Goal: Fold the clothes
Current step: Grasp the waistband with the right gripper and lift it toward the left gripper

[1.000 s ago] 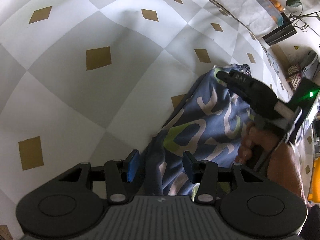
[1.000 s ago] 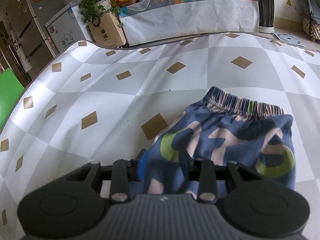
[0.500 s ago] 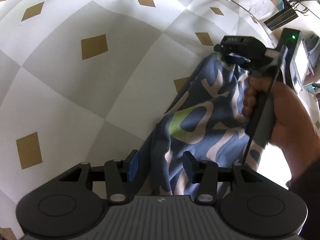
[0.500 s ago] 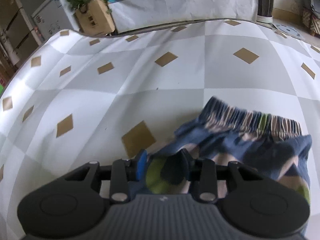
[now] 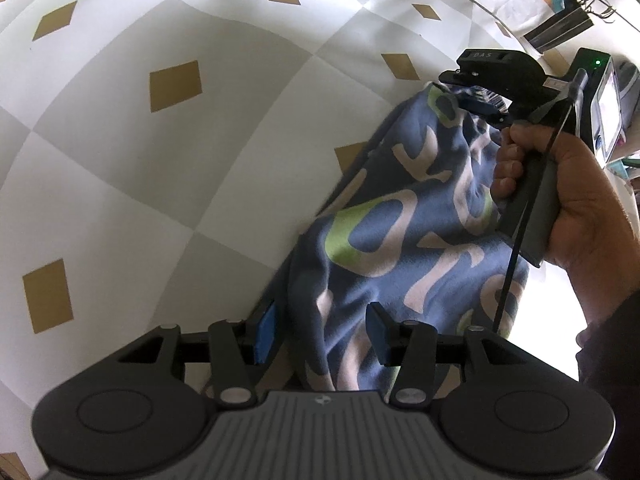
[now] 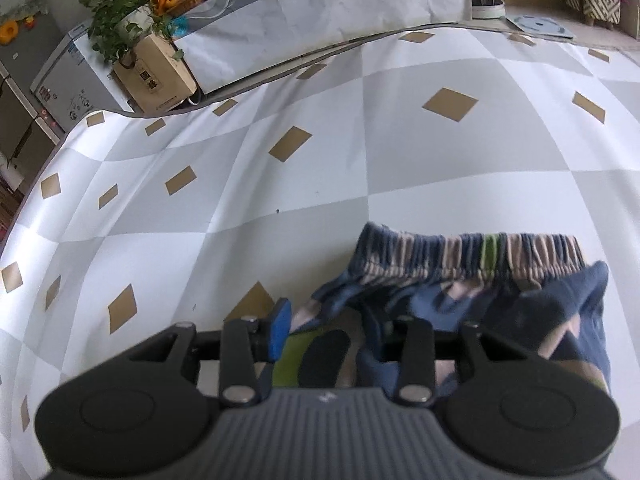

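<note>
Shorts (image 5: 404, 224), blue with cream and green shapes and a striped elastic waistband (image 6: 472, 258), lie bunched on the desk (image 5: 180, 168), which carries a cloth of grey and white checks with tan diamonds. All positions below are given relative to the shorts.

Left gripper (image 5: 320, 334): its jaws straddle the near end of the shorts. Fabric rises between the two blue pads and fills most of the gap. The left pad stands slightly clear of the cloth; whether the right pad presses on it cannot be told from this view. No firm grip is confirmed.

Right gripper (image 5: 466, 98): seen from the left wrist view at the far end of the shorts, carried by a hand (image 5: 576, 200) wrapped around its grey handle. Its jaws sit on the raised far edge of the fabric. In the right wrist view the same gripper (image 6: 332, 330) has folded cloth lying between its jaws; the left blue pad is exposed at the fabric's edge, the right pad is hidden under the cloth. Whether the cloth is pinched or merely lying in the gap cannot be told.

Waistband: beyond the right gripper, gathered, running across the desk.

Beyond the shorts, past the far edge of the desk, stand a cardboard box (image 6: 154, 76) with a leafy plant and a covered surface bearing fruit.
</note>
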The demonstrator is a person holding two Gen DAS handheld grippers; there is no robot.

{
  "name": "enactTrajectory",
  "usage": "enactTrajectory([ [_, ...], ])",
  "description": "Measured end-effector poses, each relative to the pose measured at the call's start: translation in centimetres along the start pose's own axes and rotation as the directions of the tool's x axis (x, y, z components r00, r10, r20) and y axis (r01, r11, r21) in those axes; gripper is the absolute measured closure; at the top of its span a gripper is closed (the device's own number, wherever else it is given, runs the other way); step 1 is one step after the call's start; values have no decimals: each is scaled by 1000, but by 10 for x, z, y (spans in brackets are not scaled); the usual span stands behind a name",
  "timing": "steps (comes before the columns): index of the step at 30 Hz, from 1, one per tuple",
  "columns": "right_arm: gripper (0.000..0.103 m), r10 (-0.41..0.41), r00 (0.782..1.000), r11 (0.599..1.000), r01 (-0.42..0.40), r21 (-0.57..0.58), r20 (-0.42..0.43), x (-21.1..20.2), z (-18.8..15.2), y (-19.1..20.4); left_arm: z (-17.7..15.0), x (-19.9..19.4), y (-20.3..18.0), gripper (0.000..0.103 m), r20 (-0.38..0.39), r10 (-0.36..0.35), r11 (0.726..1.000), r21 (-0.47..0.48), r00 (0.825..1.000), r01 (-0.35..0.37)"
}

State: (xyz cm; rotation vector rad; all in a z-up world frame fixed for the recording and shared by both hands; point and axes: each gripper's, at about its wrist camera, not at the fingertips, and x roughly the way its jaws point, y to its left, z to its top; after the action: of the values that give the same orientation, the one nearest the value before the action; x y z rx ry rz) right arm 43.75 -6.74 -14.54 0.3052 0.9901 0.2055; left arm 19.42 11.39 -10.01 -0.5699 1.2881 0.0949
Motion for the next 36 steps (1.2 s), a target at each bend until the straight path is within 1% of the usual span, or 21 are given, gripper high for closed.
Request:
enactTrajectory([
  [8, 66, 30, 999, 997, -29, 67, -13, -1, -1, 5, 1, -1, 0, 57, 0, -1, 1000, -11, 1000, 1],
  [11, 66, 13, 1000, 999, -13, 42, -15, 2, -2, 13, 1, -1, 0, 57, 0, -7, 1000, -11, 1000, 7],
  [13, 68, -28, 1000, 999, 28, 23, -13, 6, -2, 19, 1, -2, -1, 57, 0, -7, 1000, -9, 1000, 7],
  [14, 70, -56, 998, 998, 57, 17, -9, 8, -3, 21, 0, -2, -1, 57, 0, -7, 1000, -9, 1000, 7],
  [16, 86, -99, 995, 995, 99, 11, 8, 10, -4, 23, 0, -1, -1, 57, -2, -7, 1000, -11, 1000, 7],
  [17, 89, -113, 994, 994, 112, 7, 15, 11, -4, 24, 0, -1, 0, 57, -2, -5, 1000, -12, 1000, 5],
  [18, 95, -122, 992, 992, 122, 4, 21, 12, -4, 24, 0, -1, 0, 57, -3, -4, 1000, -14, 1000, 4],
  [21, 98, -140, 989, 990, 140, -5, 40, 12, -4, 23, 0, -1, 1, 57, -3, -3, 1000, -18, 1000, 3],
  [24, 99, -131, 988, 991, 131, 1, 85, 7, 0, 21, 0, -1, 1, 57, 0, 3, 1000, -17, 1000, -3],
  [27, 99, -112, 981, 994, 108, 32, 161, -5, 8, 17, 0, 0, 1, 57, 2, 6, 1000, -14, 1000, -6],
  [28, 99, -103, 980, 995, 99, 31, 169, -7, 11, 16, 0, 0, 1, 57, 3, 9, 1000, -11, 1000, -9],
  [30, 98, -82, 981, 997, 79, 23, 176, -9, 17, 15, -1, 1, 0, 57, 6, 16, 1000, -7, 1000, -16],
  [31, 95, -71, 983, 997, 68, 24, 171, -10, 18, 14, 0, 1, 1, 57, 8, 19, 1000, -11, 1000, -19],
  [33, 93, -48, 986, 999, 44, 29, 159, -13, 19, 13, 1, 0, 3, 57, 18, 34, 999, -26, 999, -34],
  [35, 87, -19, 990, 1000, 17, 17, 141, -19, 17, 13, 3, 0, 6, 57, 21, 39, 998, -40, 999, -38],
  [36, 83, -15, 991, 1000, 16, -5, 135, -24, 15, 14, 4, 0, 6, 57, 22, 40, 998, -44, 999, -39],
])
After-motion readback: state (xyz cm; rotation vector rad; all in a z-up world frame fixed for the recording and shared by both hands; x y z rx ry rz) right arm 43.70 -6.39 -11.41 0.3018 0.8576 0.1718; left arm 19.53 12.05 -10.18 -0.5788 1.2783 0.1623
